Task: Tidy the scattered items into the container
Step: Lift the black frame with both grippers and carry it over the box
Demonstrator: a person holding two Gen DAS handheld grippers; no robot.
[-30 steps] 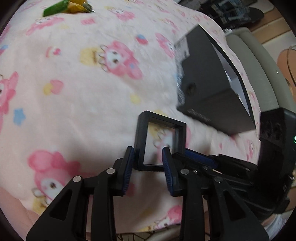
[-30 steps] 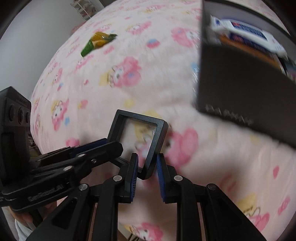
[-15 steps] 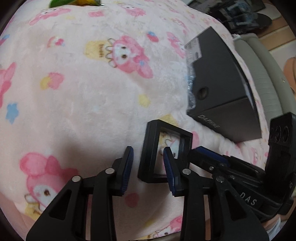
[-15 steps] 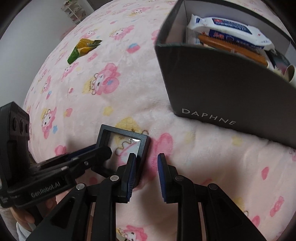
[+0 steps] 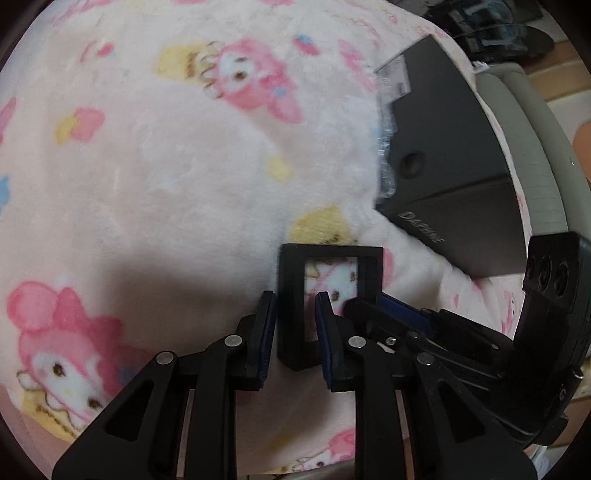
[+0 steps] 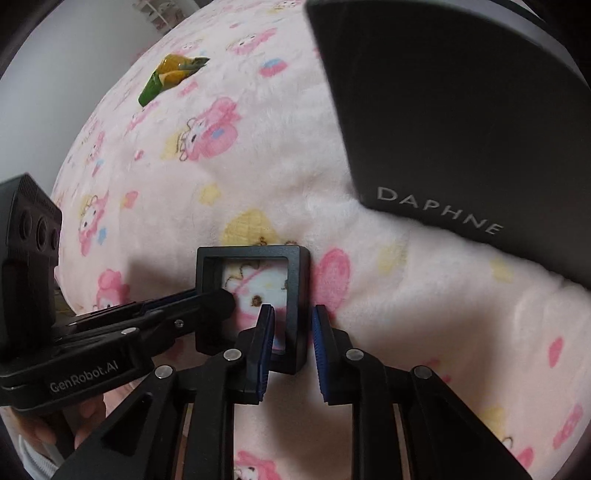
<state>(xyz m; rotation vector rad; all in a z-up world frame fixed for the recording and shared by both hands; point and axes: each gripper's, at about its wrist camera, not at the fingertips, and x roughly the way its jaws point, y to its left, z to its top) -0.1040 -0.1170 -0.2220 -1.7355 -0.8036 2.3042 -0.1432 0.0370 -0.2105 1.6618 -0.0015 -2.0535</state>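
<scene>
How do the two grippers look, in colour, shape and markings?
Both the left gripper and the right gripper are black plastic with open triangular cut-outs, silver rivets and blue ribbed pads inside the fingers. The left gripper's body carries white "GenRobot.AI" lettering and a block with three round holes. No cables are visible.

A home bedroom is indicated: a soft surface is covered by a pink cartoon-rabbit fleece blanket [image 6: 258, 166], a grey padded edge [image 5: 532, 147] is seen at 3 o'clock, and shoes [image 5: 491, 33] lie on wooden flooring at 1 o'clock.
</scene>
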